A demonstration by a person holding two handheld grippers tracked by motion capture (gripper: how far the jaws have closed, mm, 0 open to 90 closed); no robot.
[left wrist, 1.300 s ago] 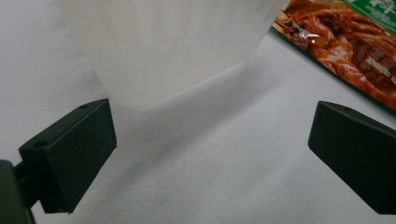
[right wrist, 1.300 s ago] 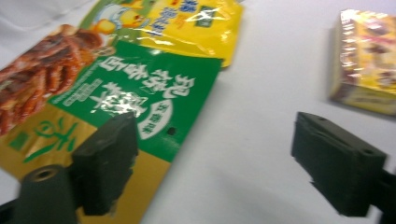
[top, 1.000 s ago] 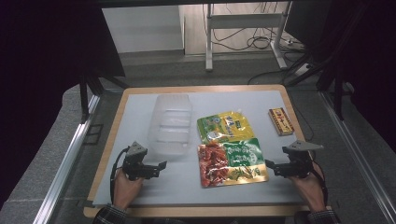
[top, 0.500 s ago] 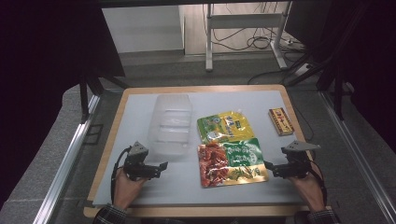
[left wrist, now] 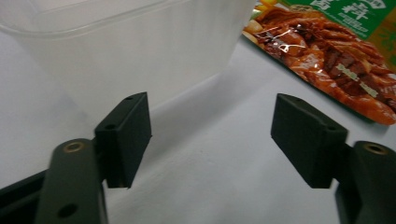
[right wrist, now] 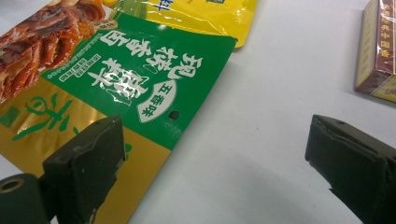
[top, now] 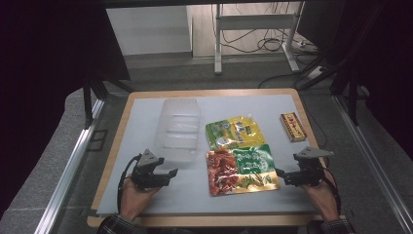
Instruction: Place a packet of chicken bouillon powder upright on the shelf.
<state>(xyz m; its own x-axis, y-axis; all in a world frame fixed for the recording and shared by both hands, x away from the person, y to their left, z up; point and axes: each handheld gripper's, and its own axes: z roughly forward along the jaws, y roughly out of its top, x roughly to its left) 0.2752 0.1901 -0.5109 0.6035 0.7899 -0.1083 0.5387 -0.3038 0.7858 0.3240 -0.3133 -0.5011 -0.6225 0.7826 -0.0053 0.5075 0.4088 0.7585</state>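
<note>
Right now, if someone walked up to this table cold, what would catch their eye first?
Probably the two bright food pouches mid-table: a green, gold and red one nearest the person and a yellow one just behind it. Left of them stands a clear plastic container, and a small red-and-yellow box lies near the right edge. The left gripper and right gripper rest open on either side, nothing between their jaws.
</note>
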